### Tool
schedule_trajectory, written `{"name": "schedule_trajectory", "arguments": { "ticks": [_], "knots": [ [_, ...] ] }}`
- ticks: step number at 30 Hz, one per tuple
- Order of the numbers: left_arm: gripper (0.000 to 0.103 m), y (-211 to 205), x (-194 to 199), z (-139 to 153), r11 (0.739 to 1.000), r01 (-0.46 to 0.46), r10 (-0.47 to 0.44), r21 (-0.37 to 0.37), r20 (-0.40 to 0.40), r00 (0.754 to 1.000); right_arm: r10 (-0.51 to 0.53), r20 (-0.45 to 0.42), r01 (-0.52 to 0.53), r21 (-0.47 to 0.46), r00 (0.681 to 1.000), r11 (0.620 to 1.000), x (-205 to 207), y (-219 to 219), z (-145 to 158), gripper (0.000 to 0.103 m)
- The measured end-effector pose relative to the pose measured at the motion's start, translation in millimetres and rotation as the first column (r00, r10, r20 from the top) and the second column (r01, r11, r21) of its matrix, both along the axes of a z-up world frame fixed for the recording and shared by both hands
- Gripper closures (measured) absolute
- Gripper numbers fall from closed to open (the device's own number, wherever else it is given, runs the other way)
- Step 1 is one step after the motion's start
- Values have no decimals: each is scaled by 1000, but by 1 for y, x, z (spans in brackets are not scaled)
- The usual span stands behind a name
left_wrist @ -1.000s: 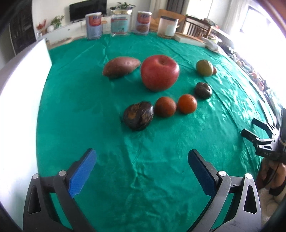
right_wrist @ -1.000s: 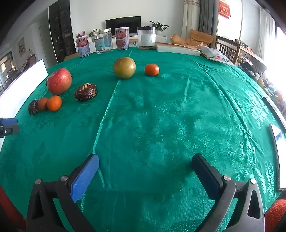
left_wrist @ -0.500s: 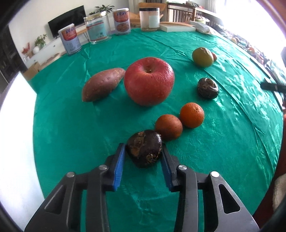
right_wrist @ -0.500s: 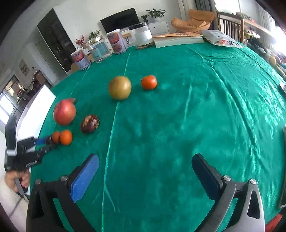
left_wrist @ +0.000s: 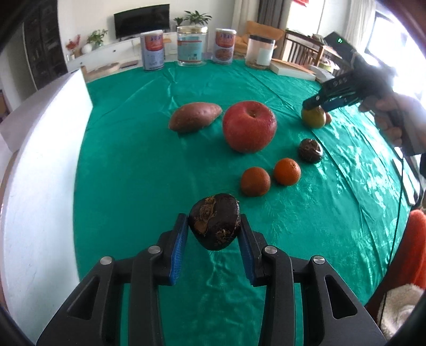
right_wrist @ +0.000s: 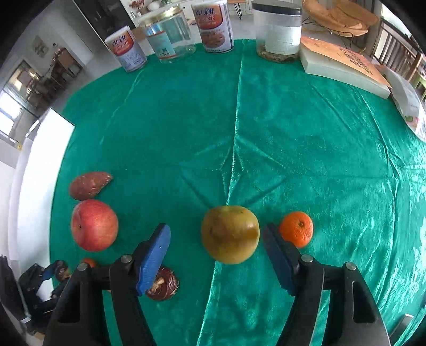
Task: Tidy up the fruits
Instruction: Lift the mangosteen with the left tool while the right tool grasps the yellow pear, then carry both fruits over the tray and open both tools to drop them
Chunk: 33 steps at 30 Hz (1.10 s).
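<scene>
Bright window glare, fisheye-warped edges

Home living-dining room | round table under green cloth | wall TV above low white cabinet | potted plants | wooden chairs | food tins and book on table
</scene>
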<state>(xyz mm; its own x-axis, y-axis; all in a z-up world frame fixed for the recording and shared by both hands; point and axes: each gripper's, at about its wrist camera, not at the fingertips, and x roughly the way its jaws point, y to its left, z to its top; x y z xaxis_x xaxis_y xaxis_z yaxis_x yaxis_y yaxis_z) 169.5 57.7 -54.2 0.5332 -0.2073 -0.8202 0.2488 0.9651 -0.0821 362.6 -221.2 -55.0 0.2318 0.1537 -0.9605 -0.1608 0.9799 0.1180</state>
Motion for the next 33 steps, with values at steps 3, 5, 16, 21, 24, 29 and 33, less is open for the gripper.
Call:
{"name": "schedule_trajectory", "arguments": {
  "ticks": [3,5,16,21,24,29,33],
  "knots": [
    [65,3,-12,16,1000,-18,19,-19,25,1000,-12,-23,11,-45,1000,999,3,3,-9,52],
    [65,6,-20,26,999,-29,30,-24,47,998,-12,-29,12,-29,999,1000,-3,3,-5,52],
    [65,66,-76,112,983,-151,165,-105,145,975,180,123,-203,217,976,955,-82,65,117,52],
    [65,144,-91,136,944,-325,331,-62,166,929,360,193,-406,334,913,851,-128,175,152,52],
    [65,187,-88,122,905,-424,425,-30,123,897,473,214,-520,336,854,785,-156,254,150,52],
    [65,227,-76,81,866,-500,500,9,21,866,597,203,-631,243,776,737,-184,358,117,52],
    [65,243,-73,55,839,-544,544,19,-32,838,634,152,-651,216,759,728,-192,399,87,52]
  ]
}}
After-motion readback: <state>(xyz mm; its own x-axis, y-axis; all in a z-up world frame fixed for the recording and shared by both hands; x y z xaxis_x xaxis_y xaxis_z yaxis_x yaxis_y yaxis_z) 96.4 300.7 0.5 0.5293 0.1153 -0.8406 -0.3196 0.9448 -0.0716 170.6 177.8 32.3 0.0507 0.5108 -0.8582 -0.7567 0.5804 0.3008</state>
